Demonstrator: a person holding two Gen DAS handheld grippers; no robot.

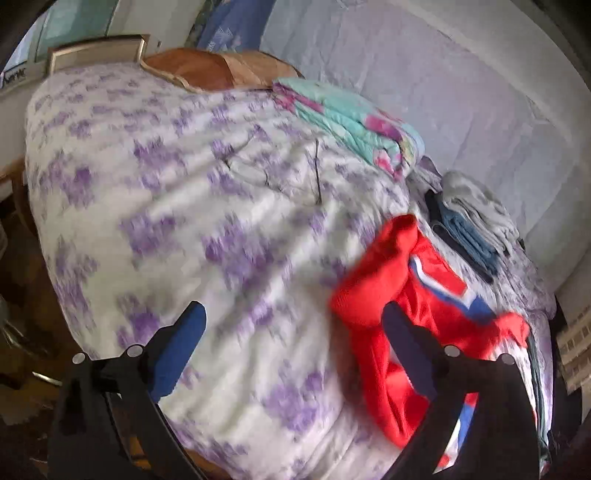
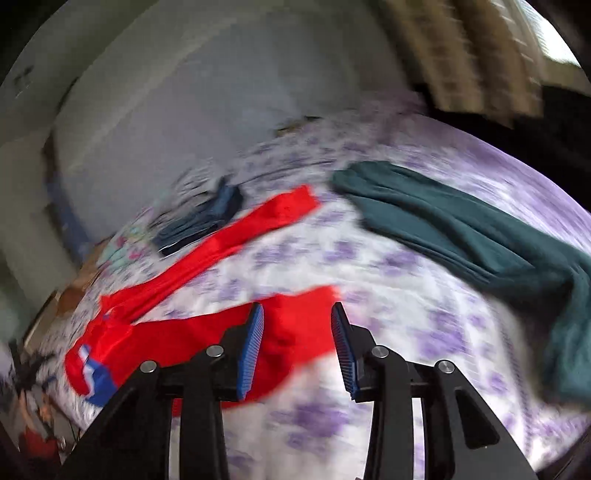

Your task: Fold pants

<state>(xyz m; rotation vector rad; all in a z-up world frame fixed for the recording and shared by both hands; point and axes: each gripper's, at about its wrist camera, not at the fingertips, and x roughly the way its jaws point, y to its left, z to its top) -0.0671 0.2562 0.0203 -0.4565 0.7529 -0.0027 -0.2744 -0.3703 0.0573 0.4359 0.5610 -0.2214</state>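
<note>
just red pants on floral bedspread

Readable text — almost none

Dark lettering sits on a white board at the far left edge of the left wrist view — too blurred and cut off to spell out. Pale marks on the blue cloth at the top stay illegible. The right wrist view shows no writing.

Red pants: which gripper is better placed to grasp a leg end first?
The right gripper. Its open jaws already straddle a leg end of the red pants. The left gripper is open mostly over the bedspread.
</note>
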